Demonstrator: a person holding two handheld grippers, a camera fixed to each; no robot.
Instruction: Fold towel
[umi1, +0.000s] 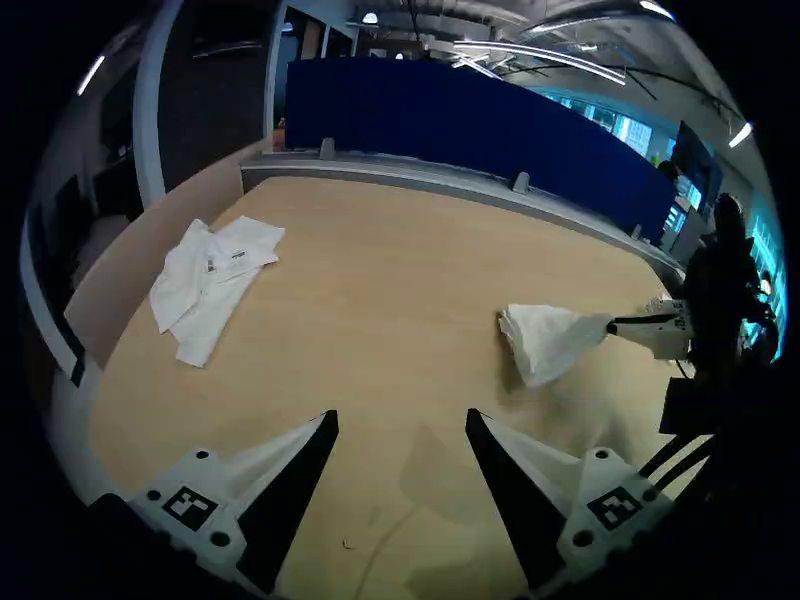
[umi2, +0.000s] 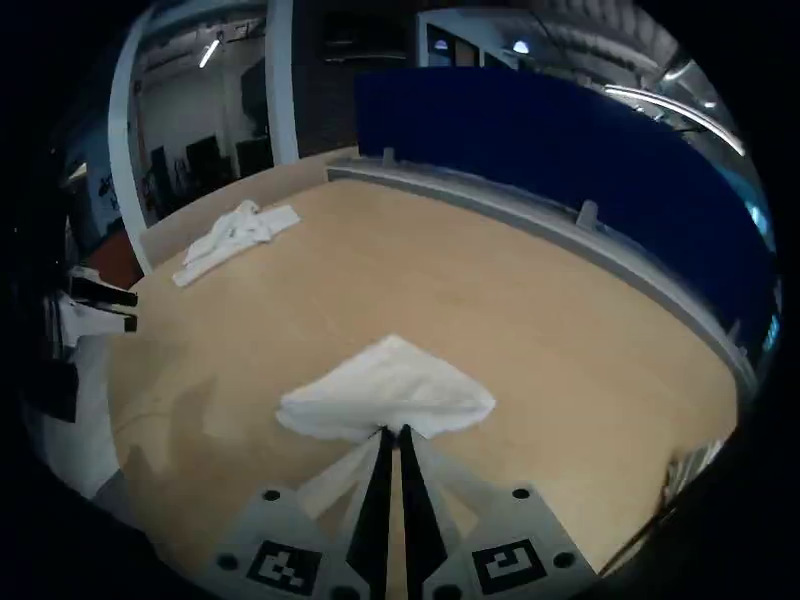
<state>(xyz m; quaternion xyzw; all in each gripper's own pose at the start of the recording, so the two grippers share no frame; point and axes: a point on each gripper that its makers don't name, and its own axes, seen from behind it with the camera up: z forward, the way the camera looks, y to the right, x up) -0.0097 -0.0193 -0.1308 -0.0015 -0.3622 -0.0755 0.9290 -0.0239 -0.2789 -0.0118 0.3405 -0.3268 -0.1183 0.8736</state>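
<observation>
A white cloth towel is seen on the pale tan wooden tabletop, backed by a deep blue divider panel.

Matt white cloth towel on smooth wood-grain tabletop
Looks soft and lightly creased, like the crumpled white cloth farther off; shows a faint sheen over pale laminate; meets the right hand-held gripper in matt black and smooth white plastic.

Towel corner hidden inside right gripper
</observation>
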